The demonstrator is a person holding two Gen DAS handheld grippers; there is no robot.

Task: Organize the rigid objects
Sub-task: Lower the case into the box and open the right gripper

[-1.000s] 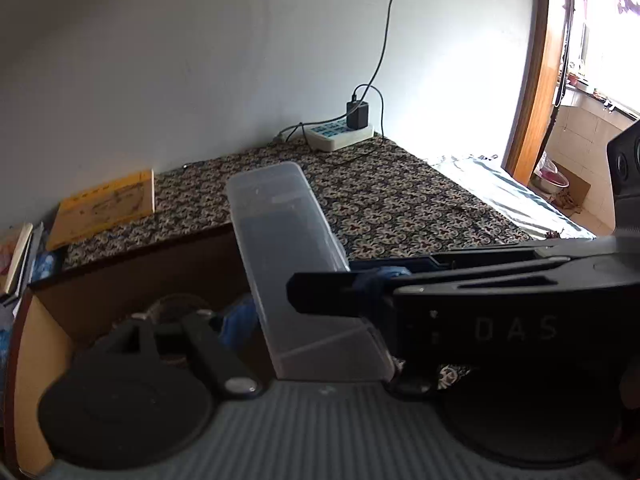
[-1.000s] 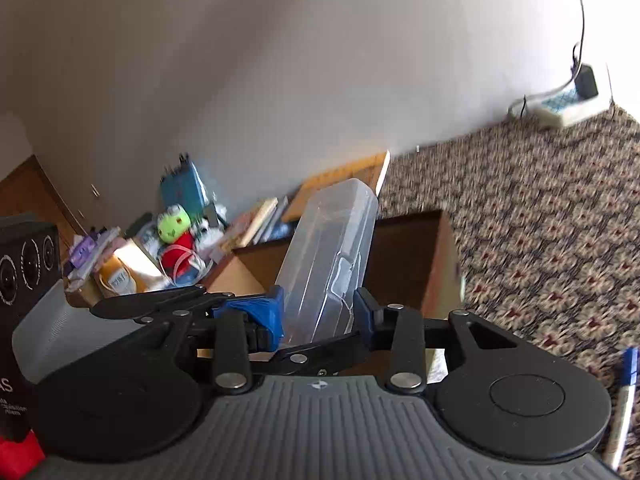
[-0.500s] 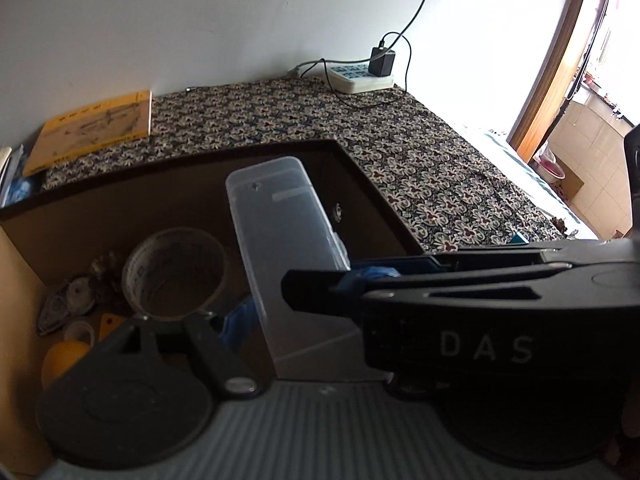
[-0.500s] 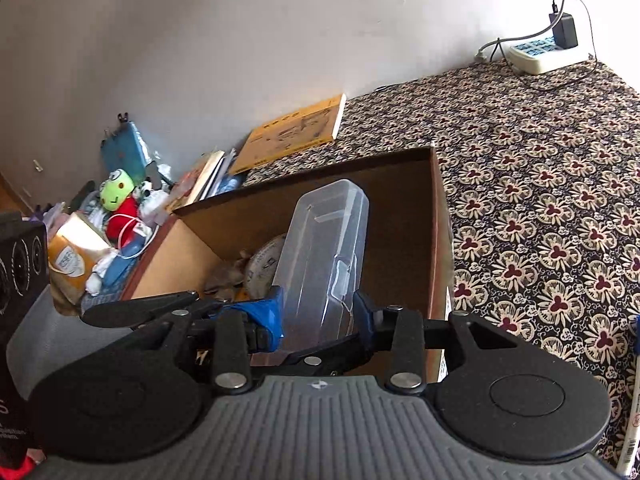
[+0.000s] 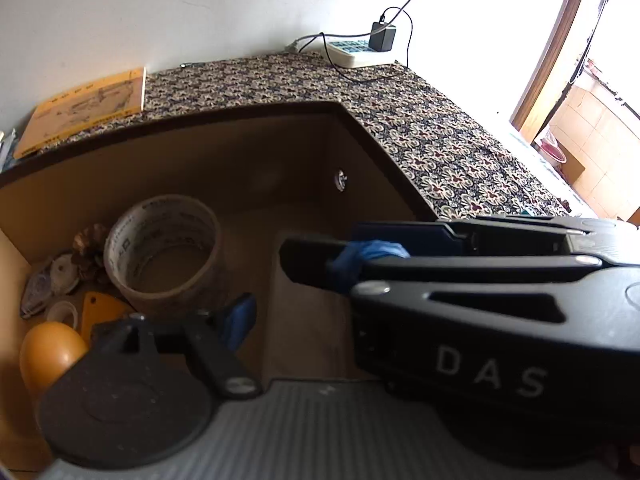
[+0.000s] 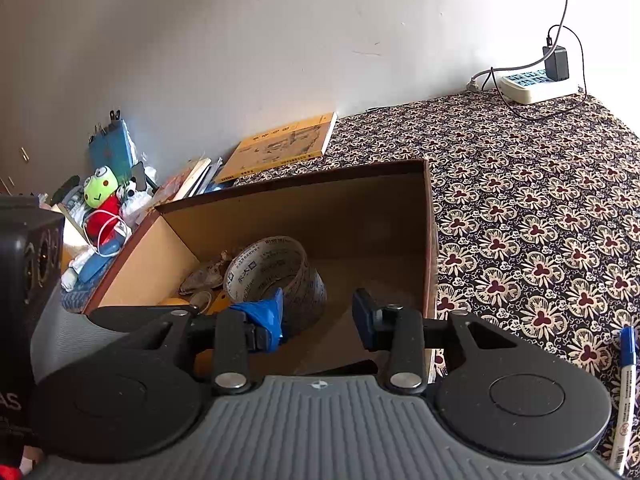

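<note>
Box point(image 6: 404, 216) under both down-tilted tools

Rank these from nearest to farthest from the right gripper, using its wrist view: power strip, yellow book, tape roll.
1. Tape roll, inside the cardboard box just ahead of the right gripper.
2. Yellow book, behind the box, by the wall.
3. Power strip, far right corner.

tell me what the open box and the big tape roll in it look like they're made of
Box: apparently cardboard, matte tan inside with a dark brown rim and thin flat walls. Tape roll: seemingly glossy translucent plastic packing tape with printed lettering, probably on a cardboard core.
</note>
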